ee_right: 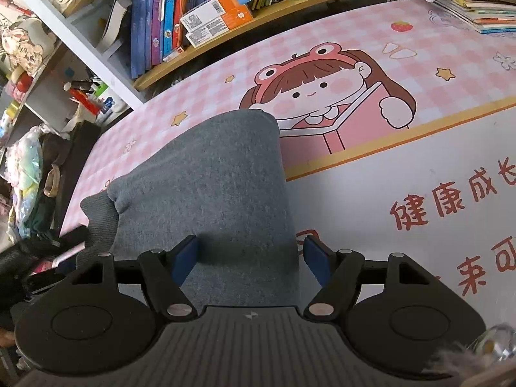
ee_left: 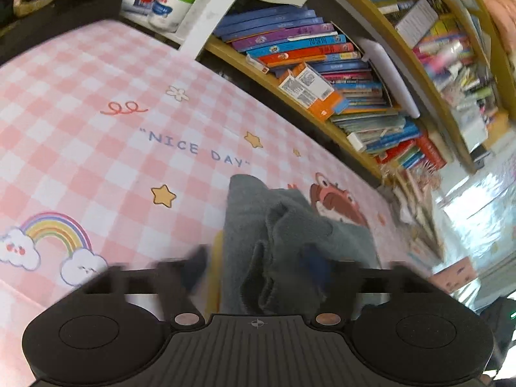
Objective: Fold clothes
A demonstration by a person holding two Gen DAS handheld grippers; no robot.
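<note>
Right tool astride folded grey garment

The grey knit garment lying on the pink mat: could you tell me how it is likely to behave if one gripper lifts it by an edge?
The grey knit garment would probably droop rather than hold its shape; the left wrist view shows it bunched in soft folds. It looks thick and fuzzy, so likely grippy, not slippery.
</note>
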